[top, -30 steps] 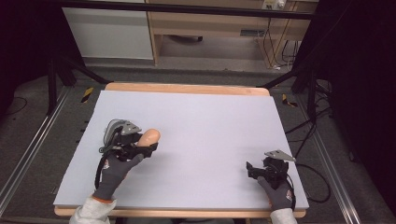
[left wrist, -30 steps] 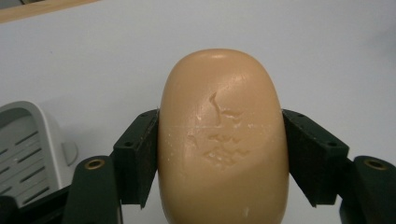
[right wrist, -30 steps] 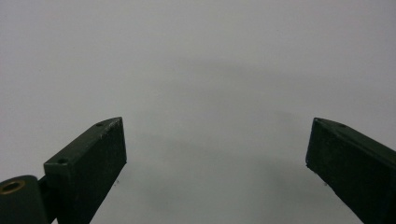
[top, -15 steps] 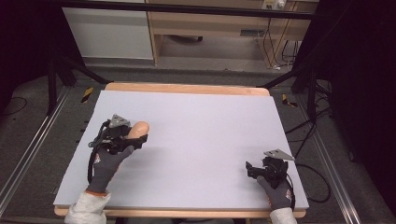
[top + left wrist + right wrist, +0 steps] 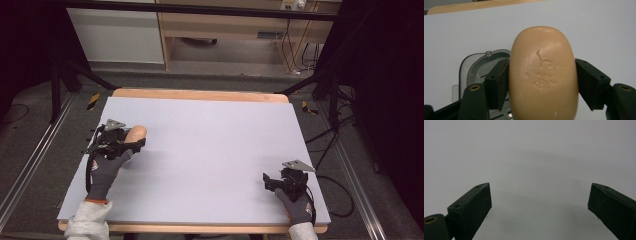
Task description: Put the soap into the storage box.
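Just beneath the soap (image 5: 542,75), a clear dish (image 5: 477,68).

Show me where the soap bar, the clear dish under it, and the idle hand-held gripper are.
soap bar (image 5: 542,75), left gripper view, its embossed front face.
clear dish (image 5: 477,67), left gripper view, its rim.
right hand-held gripper (image 5: 266,181), high view, between its open fingertips.

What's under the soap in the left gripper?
A clear soap dish lies on the table below the soap; its rim and slots show at left. The soap covers its right part.
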The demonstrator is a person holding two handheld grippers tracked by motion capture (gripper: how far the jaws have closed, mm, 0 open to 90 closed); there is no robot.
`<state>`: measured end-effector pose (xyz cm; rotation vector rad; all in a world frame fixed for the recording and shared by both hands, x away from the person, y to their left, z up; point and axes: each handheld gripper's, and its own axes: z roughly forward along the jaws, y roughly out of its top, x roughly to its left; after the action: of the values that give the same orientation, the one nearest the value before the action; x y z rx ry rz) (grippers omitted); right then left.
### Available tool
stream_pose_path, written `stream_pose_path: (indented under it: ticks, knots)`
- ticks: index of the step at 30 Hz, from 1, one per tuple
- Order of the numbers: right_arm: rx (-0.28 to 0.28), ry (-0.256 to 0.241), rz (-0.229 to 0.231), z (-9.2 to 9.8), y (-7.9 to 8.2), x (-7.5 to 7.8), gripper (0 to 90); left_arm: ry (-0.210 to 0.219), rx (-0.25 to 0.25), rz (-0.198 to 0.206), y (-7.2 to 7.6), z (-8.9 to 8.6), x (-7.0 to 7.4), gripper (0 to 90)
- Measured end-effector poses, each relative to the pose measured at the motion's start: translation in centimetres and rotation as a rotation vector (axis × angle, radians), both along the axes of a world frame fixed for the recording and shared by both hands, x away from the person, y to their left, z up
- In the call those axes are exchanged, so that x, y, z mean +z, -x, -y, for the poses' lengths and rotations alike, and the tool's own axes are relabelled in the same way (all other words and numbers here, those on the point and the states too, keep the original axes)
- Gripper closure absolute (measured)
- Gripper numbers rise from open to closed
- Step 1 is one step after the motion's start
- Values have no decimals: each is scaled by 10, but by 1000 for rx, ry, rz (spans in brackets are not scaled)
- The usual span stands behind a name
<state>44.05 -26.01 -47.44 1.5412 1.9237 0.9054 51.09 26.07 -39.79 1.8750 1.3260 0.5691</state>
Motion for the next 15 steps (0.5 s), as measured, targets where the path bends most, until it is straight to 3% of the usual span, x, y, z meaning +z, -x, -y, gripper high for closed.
stream_pose_path:
  ticks: [15]
  knots:
    - [0, 2, -4, 0, 0, -1, 53, -33, 71, -16, -10, -18, -11, 315]
